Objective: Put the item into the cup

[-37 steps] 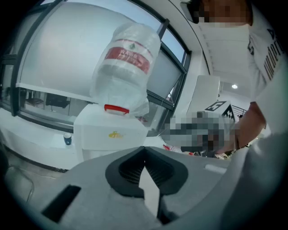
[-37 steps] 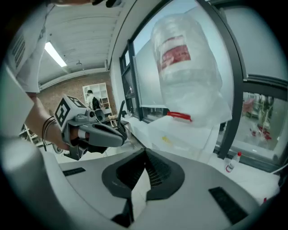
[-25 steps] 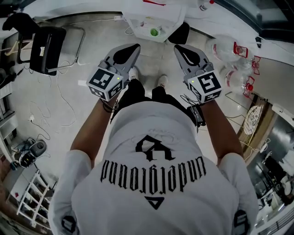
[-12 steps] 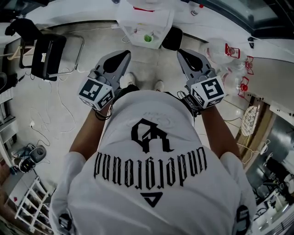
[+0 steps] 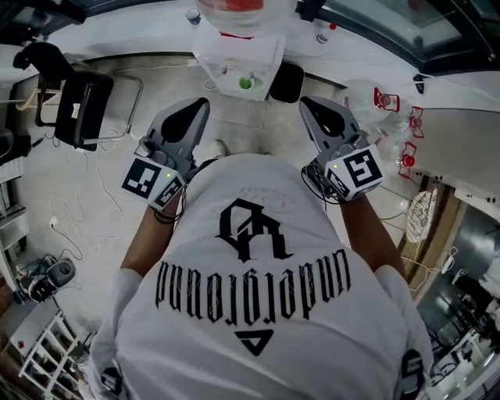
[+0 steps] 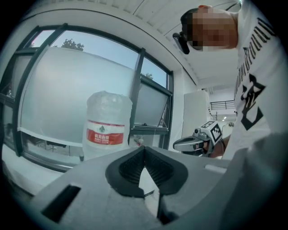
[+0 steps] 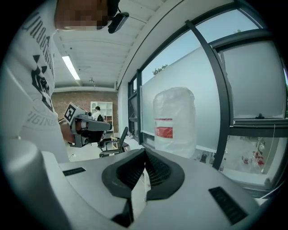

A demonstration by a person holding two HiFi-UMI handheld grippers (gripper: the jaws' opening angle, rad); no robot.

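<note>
The likely item, a small green thing (image 5: 245,82), lies on a white sheet (image 5: 262,58) on the white counter (image 5: 133,35). It is ahead of the person and about midway between the two grippers, and too small to show a long axis. A small round vessel (image 5: 193,15), perhaps the cup, stands farther back on the left; its contents cannot be seen. A water jug (image 6: 107,121) stands behind the sheet. The left gripper (image 5: 194,109) and right gripper (image 5: 316,109) are both closed and empty, well short of the counter.
</note>
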